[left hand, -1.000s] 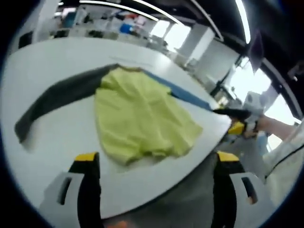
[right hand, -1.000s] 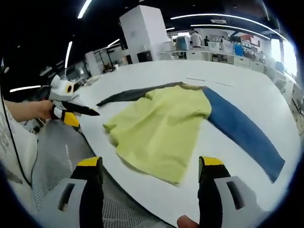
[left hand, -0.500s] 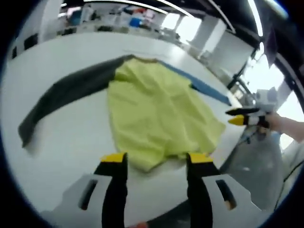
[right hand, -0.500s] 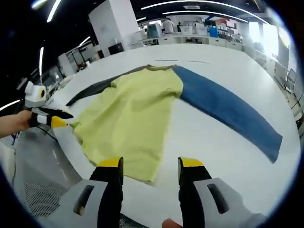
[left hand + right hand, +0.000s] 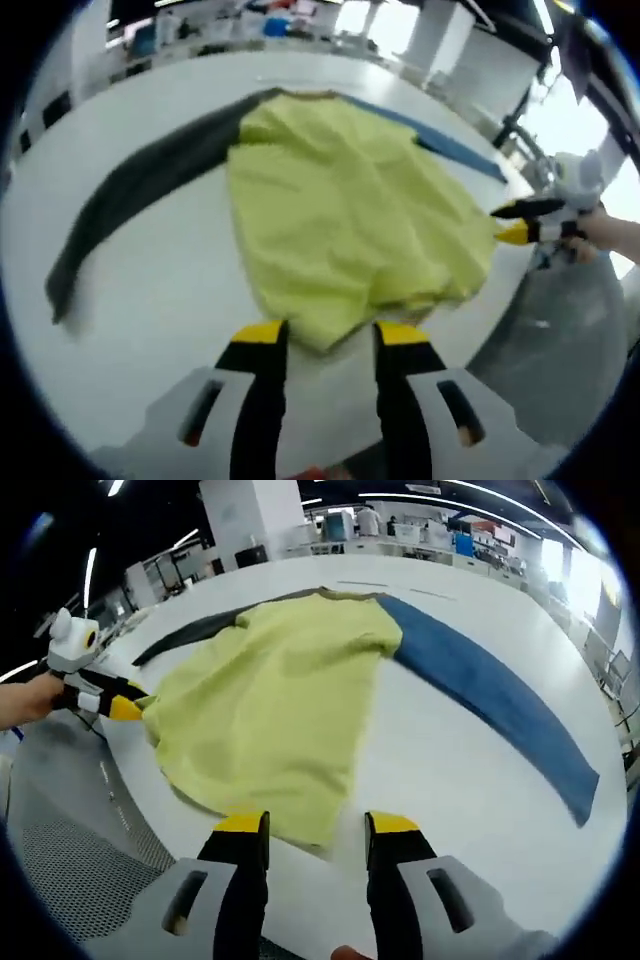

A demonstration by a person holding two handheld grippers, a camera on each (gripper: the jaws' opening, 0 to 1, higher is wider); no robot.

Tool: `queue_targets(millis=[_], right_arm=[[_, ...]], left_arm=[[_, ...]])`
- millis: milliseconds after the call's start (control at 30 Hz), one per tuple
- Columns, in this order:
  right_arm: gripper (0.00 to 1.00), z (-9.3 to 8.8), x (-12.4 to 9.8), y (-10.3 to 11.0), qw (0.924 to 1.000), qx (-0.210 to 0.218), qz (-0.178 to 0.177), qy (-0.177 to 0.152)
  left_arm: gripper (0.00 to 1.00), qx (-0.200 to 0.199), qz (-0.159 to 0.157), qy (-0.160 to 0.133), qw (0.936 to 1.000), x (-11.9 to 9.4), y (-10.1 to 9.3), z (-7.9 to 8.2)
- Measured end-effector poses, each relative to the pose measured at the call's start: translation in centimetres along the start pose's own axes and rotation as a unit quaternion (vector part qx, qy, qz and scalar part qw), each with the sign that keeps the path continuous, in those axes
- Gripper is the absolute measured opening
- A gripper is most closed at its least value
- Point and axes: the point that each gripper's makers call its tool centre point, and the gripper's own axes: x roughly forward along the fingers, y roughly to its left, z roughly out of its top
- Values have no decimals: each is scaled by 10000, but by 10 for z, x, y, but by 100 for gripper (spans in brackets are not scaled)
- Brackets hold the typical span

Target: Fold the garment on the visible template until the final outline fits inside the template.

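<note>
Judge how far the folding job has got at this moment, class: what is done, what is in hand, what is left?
Done: the garment lies spread on the white table, grey sleeve and blue sleeve stretched outwards. In hand: the left claw and right claw, both open, sit at the yellow hem's two corners, not yet gripping. Left: every fold; no template outline is visible.

Close opposite-corner views; shared garment (image 5: 340, 220)

Broad white round-edged desk (image 5: 450, 780), grey perforated floor mat (image 5: 60, 870) beside it, large white square pillar (image 5: 235, 515), long ceiling strip lights (image 5: 440, 497), bright windows (image 5: 590, 130), distant cluttered white workbenches (image 5: 440, 550)
</note>
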Motion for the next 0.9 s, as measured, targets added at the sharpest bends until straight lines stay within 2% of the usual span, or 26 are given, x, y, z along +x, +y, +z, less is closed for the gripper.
queue_targets(millis=[67,233,267,367,433,500,567,767,900], right_arm=[[32,-3,1,0,9998,152,-1,85],[6,-6,6,3,9998,10,25,185],[4,-4,5,2,9999,-2,-4,131],[4,-4,7,0,9998,174,-17,128],[3,-2,5,-1,9995,310,7,83],[3,3,1,-3,9974,721,48,-42],[3,6,-4,-9,9967,806,-5,-104],[3,19,-28,-25,9934,1082,-88,-363],[3,30,-48,-29,9876,1447,-42,-610]], left_arm=[[25,65,81,-5,9999,1,1,1],[13,374,272,45,9989,3,6,1],[12,366,259,33,9990,3,6,1],[0,359,221,-6,9991,3,6,3],[0,525,294,-37,9982,2,8,4],[0,549,249,-42,9982,2,7,4],[0,400,139,-95,9991,-4,4,7],[0,212,191,-254,9993,-34,15,13],[0,74,232,-359,9991,-53,22,16]])
